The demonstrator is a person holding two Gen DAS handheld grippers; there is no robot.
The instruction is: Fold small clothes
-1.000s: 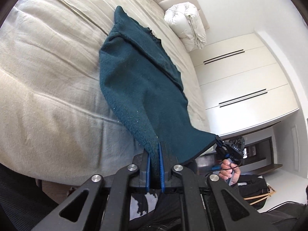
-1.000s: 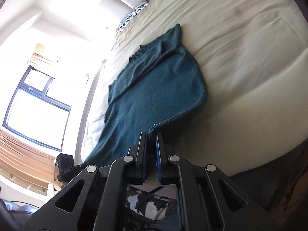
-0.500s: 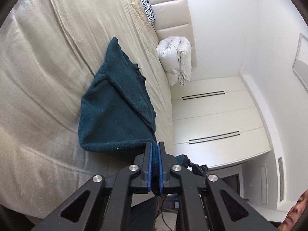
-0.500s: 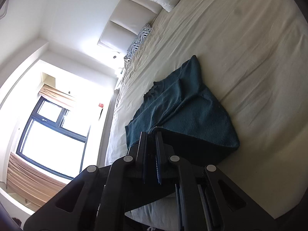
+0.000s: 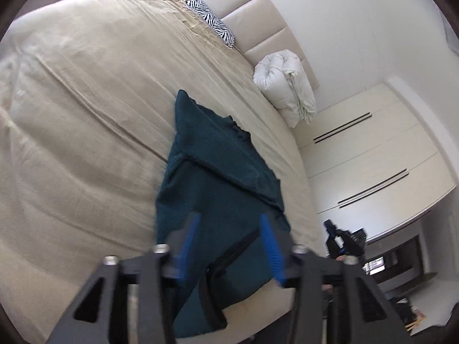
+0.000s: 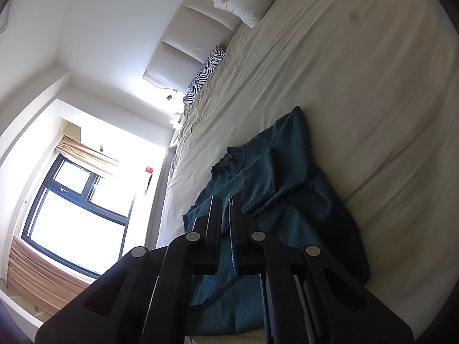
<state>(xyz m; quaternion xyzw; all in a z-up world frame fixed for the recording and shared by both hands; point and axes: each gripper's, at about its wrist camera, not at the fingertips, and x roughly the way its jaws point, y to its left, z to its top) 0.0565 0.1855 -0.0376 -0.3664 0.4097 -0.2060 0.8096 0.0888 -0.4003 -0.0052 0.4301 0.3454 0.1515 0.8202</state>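
Two grippers, one teal sweater (image 5: pixel 218 177) lying on the beige bed (image 5: pixel 86 114), bottom half folded up toward the collar. The left gripper (image 5: pixel 229 246) has just been opening its jaws; they stand spread above the near fold, fabric showing between them but the pads aren't pressing it, so that corner is let go. The right gripper (image 6: pixel 225 226) is clenched, and I can't tell if it's pinching the hem or just shut (cloth sits right under the tips). Risk as I see it: if the right side pulls away while gripping, it drags its corner and skews the fold; the near edge also overhangs the mattress, so it could slide off.
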